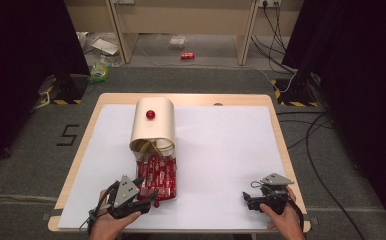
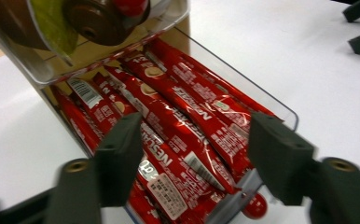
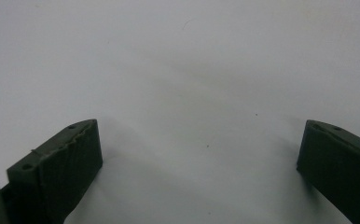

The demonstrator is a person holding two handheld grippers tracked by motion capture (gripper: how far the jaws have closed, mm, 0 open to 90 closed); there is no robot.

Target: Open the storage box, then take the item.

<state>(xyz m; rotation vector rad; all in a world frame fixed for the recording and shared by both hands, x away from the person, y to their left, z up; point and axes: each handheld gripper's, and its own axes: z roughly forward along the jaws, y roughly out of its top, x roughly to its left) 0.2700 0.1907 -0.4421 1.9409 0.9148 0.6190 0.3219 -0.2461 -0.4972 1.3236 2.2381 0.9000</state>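
I am hovering the left claw [image 2: 194, 161], jaws spread and gripping nothing, over the red coffee sticks [image 2: 178, 126] lying in the clear tray [image 2: 280, 109] pulled out of the cream box [image 1: 153, 122] on the table [image 1: 231, 145]. The right claw [image 3: 199, 163] is resting spread on bare table. I am judging that straddling one stick across its width, then closing, should lift it cleanly.

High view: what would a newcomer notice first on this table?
The clear drawer packed with red coffee sachets, pulled out toward the person from a cream rounded box with a red knob. The left tongs stand open at its near end; the right tongs rest open on the white sheet.
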